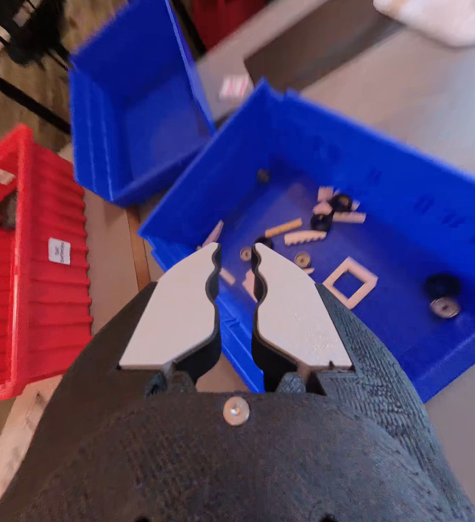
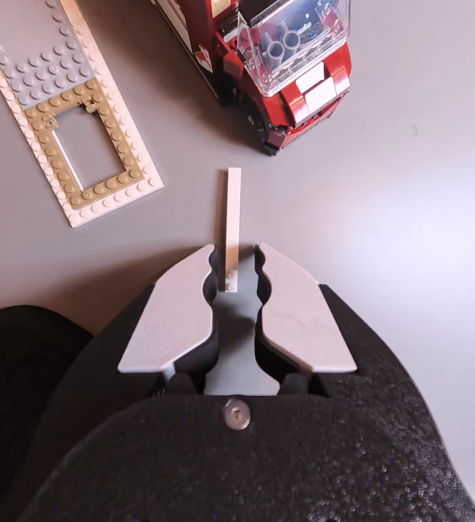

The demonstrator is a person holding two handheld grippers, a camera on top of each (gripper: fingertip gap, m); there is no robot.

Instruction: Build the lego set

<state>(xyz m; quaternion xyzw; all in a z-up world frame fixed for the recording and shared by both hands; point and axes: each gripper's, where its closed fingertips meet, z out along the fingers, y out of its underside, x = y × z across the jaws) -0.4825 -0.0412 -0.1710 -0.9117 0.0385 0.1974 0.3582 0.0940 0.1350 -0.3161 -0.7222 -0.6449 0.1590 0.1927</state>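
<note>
My left gripper (image 1: 236, 248) is open with nothing between its pads. It hovers over the near left corner of a blue bin (image 1: 343, 147). The bin holds small brick parts: a white square frame (image 1: 350, 281), a tan rod (image 1: 283, 227), a toothed white piece (image 1: 304, 238) and black round pieces (image 1: 319, 221). My right gripper (image 2: 235, 247) is open over a grey table. A long thin white strip (image 2: 233, 214) with studs at its near end lies between the pads and points away from me. A clear gap separates it from the right pad, so the pads do not press on it.
A second blue bin (image 1: 134, 113) and a red bin (image 1: 33, 254) stand left of the parts bin. In the right wrist view a dark red brick truck (image 2: 287, 70) stands ahead and a studded white plate with a tan frame (image 2: 61, 127) lies at the left. Dark cloth (image 2: 18, 367) is at lower left. The gap from one gripper's tips to the other's is roughly 60 centimeters.
</note>
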